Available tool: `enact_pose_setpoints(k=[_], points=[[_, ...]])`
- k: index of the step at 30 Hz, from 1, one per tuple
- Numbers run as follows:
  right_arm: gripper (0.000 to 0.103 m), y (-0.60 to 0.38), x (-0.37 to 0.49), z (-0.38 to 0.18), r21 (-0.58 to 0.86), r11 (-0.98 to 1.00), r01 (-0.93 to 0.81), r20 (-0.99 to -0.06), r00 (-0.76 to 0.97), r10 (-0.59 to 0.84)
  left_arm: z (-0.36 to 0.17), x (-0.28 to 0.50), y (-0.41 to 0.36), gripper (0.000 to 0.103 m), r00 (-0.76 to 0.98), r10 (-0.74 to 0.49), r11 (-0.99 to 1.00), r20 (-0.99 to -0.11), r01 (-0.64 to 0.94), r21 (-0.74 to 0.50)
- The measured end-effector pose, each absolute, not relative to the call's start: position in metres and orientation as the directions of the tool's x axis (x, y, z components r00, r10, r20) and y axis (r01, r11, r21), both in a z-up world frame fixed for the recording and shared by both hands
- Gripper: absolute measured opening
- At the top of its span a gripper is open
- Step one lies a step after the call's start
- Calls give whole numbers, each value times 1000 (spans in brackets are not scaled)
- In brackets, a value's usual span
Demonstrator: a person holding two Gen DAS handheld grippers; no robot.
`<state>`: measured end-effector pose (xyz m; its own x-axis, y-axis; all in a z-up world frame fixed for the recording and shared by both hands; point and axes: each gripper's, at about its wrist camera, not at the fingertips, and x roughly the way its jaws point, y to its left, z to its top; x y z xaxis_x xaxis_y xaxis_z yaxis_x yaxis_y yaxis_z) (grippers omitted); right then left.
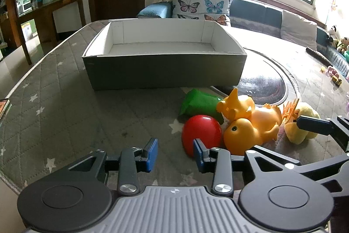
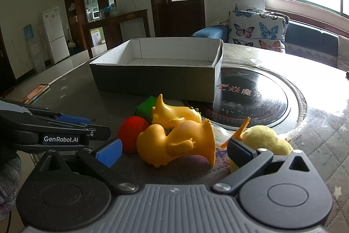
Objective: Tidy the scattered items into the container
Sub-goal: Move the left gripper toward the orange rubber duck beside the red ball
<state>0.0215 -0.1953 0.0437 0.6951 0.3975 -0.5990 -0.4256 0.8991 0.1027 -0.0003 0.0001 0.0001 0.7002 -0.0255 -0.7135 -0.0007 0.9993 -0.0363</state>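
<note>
Both grippers, left [image 1: 175,153] and right [image 2: 174,151], gape empty; orange dinosaurs [image 2: 176,141] half hide the green block [image 2: 145,107]

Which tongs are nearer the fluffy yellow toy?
Right. The right tongs have one finger against the fluffy yellow toy; the left tongs sit beside the red ball, farther off.

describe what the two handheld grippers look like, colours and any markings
Both match: black linkage arms with silver pivot screws on a ribbed grey body flanked by round black discs. The left gripper has blue ribbed finger pads; the right gripper does too. White "GenRobot.AI" lettering runs along the left gripper's side, seen in the right wrist view.
</note>
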Motion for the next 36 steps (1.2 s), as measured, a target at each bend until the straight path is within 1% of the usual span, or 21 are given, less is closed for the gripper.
enact_pose_setpoints(k=[4,10,36], points=[[103,-196,21,46,107,899,-424,-599,695,399,0,-2,0,39,698,-24,999,-716,-6,-40],[103,-193,22,35,110,899,-423,-605,689,398,-3,0,0,39,687,-22,999,-727,-8,-38],[103,-184,5,37,84,890,-448,-623,674,398,-5,-17,-10,39,681,-21,1000,-732,7,-22]])
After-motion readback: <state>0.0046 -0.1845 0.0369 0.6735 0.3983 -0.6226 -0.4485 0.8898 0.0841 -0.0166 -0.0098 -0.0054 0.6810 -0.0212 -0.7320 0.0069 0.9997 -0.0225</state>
